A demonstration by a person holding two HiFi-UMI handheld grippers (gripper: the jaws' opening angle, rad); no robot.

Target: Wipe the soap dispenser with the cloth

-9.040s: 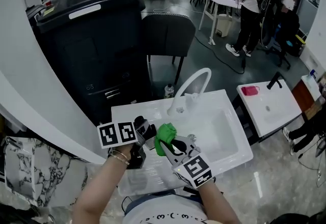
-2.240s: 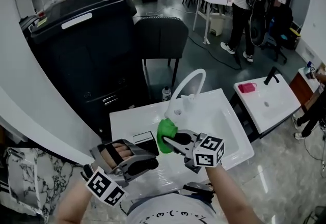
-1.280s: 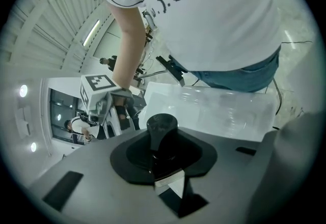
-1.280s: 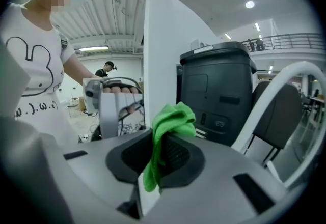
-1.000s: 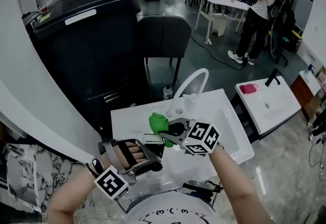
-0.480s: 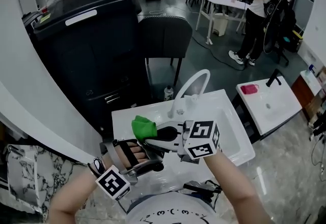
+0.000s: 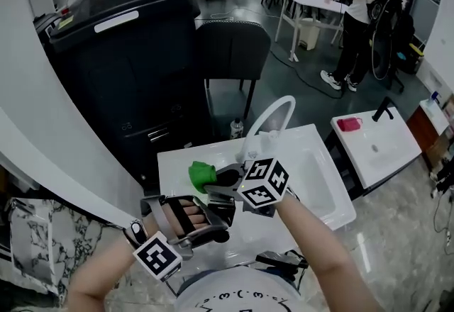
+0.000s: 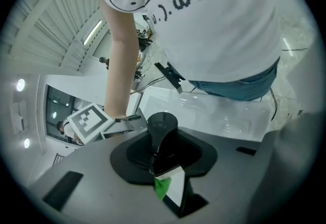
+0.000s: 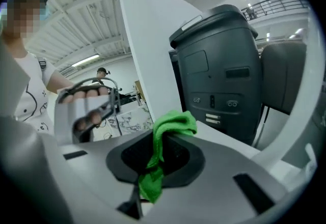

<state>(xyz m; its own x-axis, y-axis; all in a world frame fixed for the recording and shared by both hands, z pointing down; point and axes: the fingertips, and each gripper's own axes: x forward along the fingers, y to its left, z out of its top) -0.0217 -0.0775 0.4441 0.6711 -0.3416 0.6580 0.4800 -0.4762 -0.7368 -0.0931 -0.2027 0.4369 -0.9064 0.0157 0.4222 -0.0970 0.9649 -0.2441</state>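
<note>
I have the dispenser (image 8: 162, 130) in my left gripper (image 8: 169, 167). Its fingers pinch the dark body just under the pump head, and a white label with a patch of green beside it shows low between them. In the head view this gripper sits low at the left, over the front of the white bench (image 7: 177, 162), with my hand wrapped round its handle.

My right gripper (image 7: 218, 179) reaches in from the right with its marker cube facing up. Its fingers are pressed together on the green cloth (image 7: 201, 174). In the right gripper view the cloth bunches up past the fingertips and a thin tail hangs down between them.

The cloth sits just beyond the dispenser, over the left part of the bench. I cannot tell whether the two are touching.

The sink (image 7: 319, 186) lies to the right, and the arched white tap (image 7: 273, 118) stands behind it. Past the bench are a big dark bin (image 7: 128, 55) and a dark chair (image 7: 233, 48).
</note>
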